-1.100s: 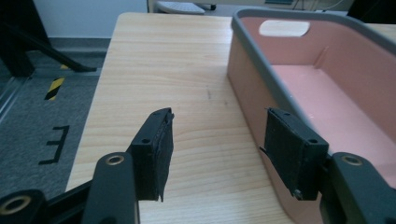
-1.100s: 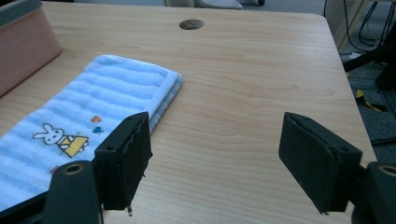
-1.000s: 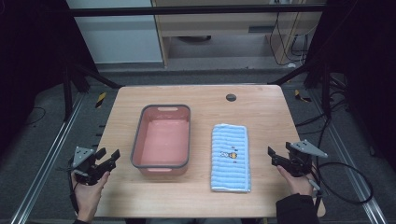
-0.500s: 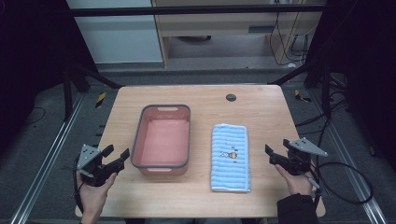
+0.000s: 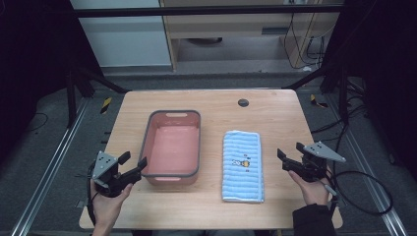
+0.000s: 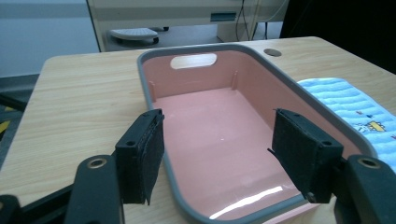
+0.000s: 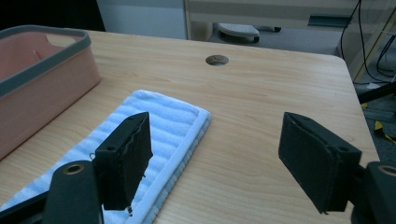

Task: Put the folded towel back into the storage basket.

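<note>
Light wood tabletop (image 5: pixel 275 118) in a dim room with metal framing around it. Nearest the person, the left gripper (image 5: pixel 132 167) sits at the pink tub's (image 5: pixel 173 147) near left corner with its fingers (image 6: pixel 140 161) wide apart, nothing held. The right gripper (image 5: pixel 291 158) hangs just right of the folded blue striped towel (image 5: pixel 242 164), fingers (image 7: pixel 123 161) also spread. A round grommet hole (image 5: pixel 243 103) sits near the far edge.

Surface (image 5: pixel 275 123): pale wood-grain laminate, smooth, matt. Basin (image 6: pixel 219 130): pink plastic, glossy inside with light streak on floor; grey rim duller. Towel (image 5: pixel 242 164): blue-white ribbed terry cloth, soft, matt. Left tool (image 6: pixel 224 154) and right tool (image 7: pixel 219 158): black matt plastic, pads rough-textured.
</note>
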{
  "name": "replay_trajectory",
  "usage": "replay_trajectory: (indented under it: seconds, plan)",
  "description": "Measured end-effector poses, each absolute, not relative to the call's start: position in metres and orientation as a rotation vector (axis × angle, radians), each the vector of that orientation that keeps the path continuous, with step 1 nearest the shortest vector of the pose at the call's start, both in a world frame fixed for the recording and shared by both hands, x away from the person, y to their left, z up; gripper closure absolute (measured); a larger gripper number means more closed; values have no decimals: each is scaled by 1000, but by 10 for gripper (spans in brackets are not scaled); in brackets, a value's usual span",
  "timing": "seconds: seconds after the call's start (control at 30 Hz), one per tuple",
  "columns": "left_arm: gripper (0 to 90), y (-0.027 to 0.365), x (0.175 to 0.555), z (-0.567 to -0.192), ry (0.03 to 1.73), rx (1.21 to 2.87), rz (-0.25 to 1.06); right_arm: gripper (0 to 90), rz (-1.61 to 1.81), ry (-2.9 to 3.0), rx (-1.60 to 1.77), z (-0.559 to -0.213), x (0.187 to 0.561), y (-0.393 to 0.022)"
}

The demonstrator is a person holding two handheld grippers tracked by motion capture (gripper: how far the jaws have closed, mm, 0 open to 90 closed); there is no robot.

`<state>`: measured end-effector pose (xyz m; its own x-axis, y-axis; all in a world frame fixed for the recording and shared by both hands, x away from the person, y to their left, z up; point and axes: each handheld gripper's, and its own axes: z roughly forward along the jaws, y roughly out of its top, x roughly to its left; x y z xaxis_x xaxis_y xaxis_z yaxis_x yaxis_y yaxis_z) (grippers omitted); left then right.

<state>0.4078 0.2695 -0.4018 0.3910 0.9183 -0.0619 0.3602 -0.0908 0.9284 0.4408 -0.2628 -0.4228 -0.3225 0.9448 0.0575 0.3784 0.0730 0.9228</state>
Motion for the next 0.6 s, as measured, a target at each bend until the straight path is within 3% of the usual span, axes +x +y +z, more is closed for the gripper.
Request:
replay_trajectory:
  seconds: [0.6]
  plan:
    - [349,219,412,-387,1027,1670,666,263,1265,1765,1276,-404,456,-257]
